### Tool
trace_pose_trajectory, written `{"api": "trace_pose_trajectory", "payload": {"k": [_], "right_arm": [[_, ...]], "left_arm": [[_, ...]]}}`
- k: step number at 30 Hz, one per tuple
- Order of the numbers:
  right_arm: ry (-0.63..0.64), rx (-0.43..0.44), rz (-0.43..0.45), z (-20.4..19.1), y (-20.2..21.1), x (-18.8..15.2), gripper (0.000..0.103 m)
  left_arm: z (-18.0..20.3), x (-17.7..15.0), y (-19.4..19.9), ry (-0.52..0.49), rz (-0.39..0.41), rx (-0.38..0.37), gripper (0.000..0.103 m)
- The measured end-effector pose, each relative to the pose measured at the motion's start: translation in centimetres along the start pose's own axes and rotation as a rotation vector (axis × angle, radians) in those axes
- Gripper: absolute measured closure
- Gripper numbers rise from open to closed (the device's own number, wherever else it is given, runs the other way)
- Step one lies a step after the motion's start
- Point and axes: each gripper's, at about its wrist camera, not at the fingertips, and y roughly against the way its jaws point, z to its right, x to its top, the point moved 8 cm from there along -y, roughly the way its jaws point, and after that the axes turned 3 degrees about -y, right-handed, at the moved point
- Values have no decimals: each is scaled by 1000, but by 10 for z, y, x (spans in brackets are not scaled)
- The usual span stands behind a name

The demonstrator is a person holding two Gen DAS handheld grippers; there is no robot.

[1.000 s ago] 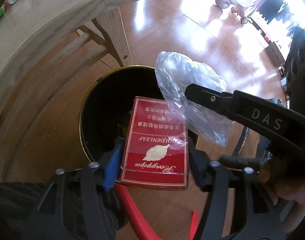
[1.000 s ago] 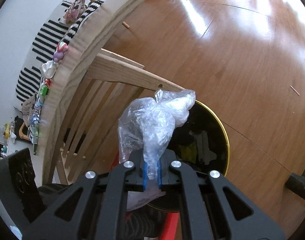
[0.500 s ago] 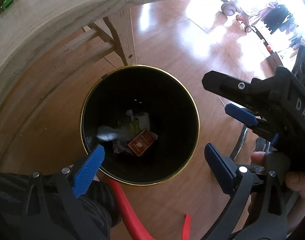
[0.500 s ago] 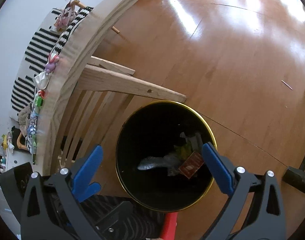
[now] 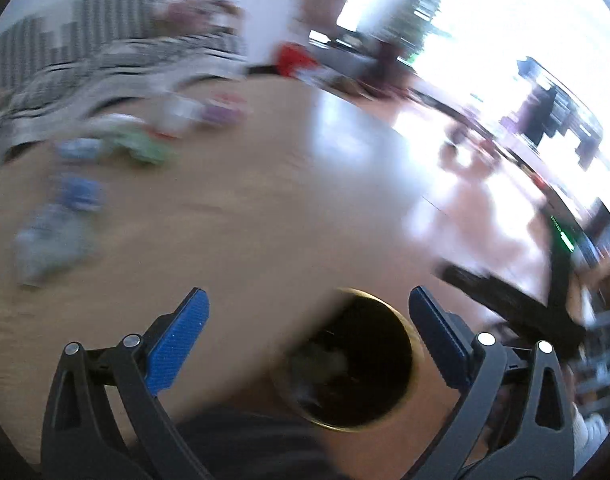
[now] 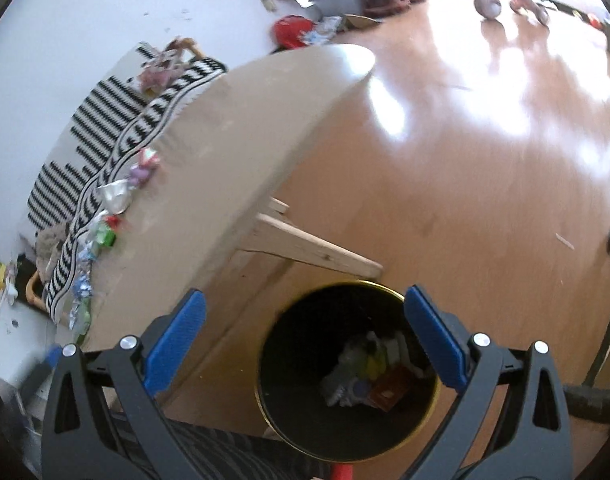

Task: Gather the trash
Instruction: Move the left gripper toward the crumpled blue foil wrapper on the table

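Both tools, left tool (image 5: pixel 307 330) and right tool (image 6: pixel 303 330), are spread and empty; we judge wrappers (image 6: pixel 105 232) up-left on the desk (image 6: pixel 233 152), nearer the left.

Light wood table (image 6: pixel 241 152) has crumpled wrappers (image 6: pixel 117 196) strung along its far edge, and the black bin (image 6: pixel 347 376) sits on the wood floor (image 6: pixel 485 200) just beside it.

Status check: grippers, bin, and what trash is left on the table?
Left gripper and right gripper both open, empty. Bin on the floor beside the table, red pack inside. Wrappers line the table's far edge. Nothing blocking.
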Motion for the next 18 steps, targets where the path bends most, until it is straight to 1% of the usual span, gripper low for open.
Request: {"api": "trace_pose_trajectory", "payload": {"k": [2, 3, 4, 5, 6, 8, 9, 12, 14, 18], "right_arm": [[43, 6, 2, -18, -3, 0, 7], [73, 13, 0, -30, -6, -1, 7], [99, 18, -2, -41, -9, -1, 7], [119, 22, -3, -48, -10, -2, 7], [150, 29, -2, -61, -13, -2, 7], [188, 39, -2, -79, -19, -1, 7], [211, 46, -3, -92, -23, 2, 7], [265, 59, -6, -125, -35, 10, 7], [297, 65, -6, -144, -43, 14, 7], [370, 79, -22, -184, -62, 18, 7]], "left_arm": [[-54, 14, 9, 53, 21, 104, 6], [-90, 20, 13, 93, 21, 167, 6], [-118, 23, 15, 123, 8, 202, 6], [-136, 24, 16, 144, 0, 220, 6], [-163, 26, 17, 168, -11, 253, 6], [-195, 28, 16, 189, -28, 293, 6], [-210, 30, 13, 197, -44, 298, 6], [-232, 34, -1, 204, -91, 284, 6], [-241, 34, -14, 185, -127, 284, 6], [-249, 32, -44, 108, -189, 289, 6]]}}
